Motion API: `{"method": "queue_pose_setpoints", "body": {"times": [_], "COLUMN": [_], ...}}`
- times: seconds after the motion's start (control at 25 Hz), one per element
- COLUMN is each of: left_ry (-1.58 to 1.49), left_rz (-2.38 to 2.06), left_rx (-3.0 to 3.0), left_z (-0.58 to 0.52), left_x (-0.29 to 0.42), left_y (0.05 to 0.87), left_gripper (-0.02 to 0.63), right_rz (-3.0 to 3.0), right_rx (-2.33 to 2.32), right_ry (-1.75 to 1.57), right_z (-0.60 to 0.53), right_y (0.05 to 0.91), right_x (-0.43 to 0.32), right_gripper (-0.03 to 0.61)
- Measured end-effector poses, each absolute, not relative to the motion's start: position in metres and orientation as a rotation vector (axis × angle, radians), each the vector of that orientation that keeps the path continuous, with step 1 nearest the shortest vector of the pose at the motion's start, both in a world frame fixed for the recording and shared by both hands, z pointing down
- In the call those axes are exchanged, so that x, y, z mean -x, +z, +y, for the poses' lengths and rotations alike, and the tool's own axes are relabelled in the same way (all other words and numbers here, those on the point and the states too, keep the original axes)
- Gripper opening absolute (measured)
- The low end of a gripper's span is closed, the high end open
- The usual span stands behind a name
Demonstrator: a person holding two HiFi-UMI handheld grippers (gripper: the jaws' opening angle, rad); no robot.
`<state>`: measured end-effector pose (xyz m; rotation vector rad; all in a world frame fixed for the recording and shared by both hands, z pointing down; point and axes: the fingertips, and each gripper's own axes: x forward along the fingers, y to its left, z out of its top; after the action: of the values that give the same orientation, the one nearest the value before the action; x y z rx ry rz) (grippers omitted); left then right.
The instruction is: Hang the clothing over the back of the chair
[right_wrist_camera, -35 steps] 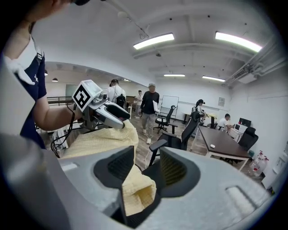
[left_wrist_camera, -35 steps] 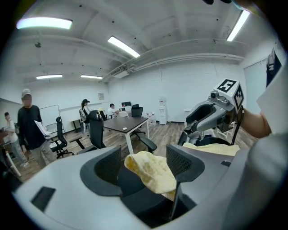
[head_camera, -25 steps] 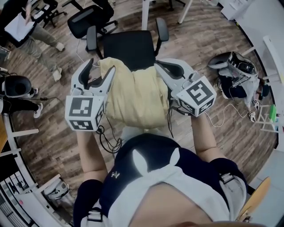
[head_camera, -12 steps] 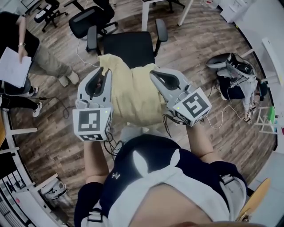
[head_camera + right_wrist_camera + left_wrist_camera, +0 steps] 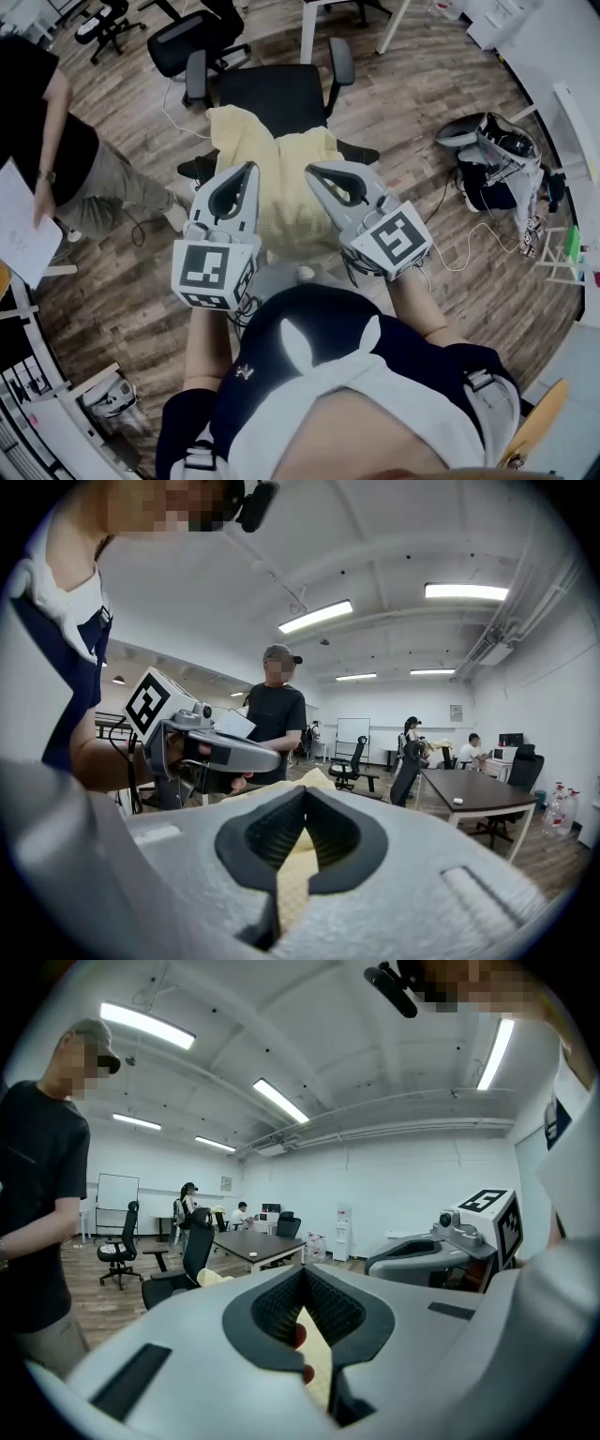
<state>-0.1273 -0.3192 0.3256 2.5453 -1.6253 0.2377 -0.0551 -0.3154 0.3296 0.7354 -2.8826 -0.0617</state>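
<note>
Head view: yellow clothing (image 5: 272, 192) draped over the back of the black chair (image 5: 272, 98) at 12 o'clock. Left gripper (image 5: 247, 169) sits over the cloth's 9 o'clock side, right gripper (image 5: 311, 172) over its 3 o'clock side.
Left gripper view: jaws just closed, tips together, cloth showing in the gap at 6 o'clock.
Right gripper view: jaws together, same cloth in the gap.
</note>
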Motion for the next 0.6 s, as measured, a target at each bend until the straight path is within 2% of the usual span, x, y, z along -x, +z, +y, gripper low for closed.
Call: {"method": "queue_pose_setpoints", "body": {"times": [0.6], "left_ry": [0.331], "left_rz": [-1.576], "left_rx": [-2.476], "left_z": [-0.306], "left_x": [0.119], "left_y": [0.361], "left_gripper": [0.005], "right_rz": [-2.806], "right_rx": [-0.736], "right_ry": [-0.003], "right_z": [-0.299], "right_y": [0.357], "right_x": [0.064], "right_gripper": [-0.001]}}
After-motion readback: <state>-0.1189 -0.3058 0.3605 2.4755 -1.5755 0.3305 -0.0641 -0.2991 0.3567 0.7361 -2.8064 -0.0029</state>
